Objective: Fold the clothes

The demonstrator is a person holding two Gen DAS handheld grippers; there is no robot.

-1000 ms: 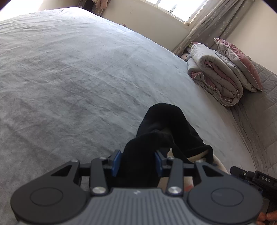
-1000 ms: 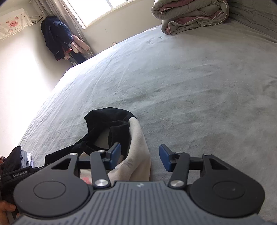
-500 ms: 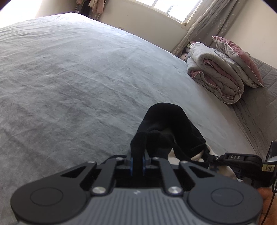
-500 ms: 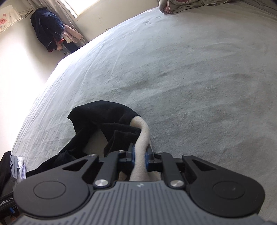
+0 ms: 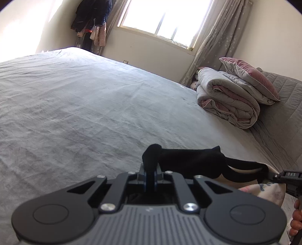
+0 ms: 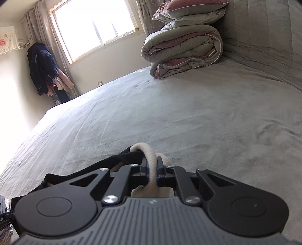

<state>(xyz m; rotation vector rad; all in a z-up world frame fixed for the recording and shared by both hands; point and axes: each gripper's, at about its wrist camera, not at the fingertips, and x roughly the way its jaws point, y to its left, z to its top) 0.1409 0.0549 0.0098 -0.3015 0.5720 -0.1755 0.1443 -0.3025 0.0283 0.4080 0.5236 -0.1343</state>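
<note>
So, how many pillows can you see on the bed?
1. The pink and grey pillow lies on top of the folded duvet, at the far right side of the bed, near the curtain. Another one may be hidden behind the duvet.

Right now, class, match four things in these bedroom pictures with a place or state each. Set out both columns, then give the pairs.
1. left gripper
2. right gripper
3. rolled quilt
4. dark jacket

A. hangs in the corner beside the window
B. shut on cream fabric
C. lies under a pillow
D. shut on black fabric

Pairs: 1-D, 2-B, 3-C, 4-A
</note>
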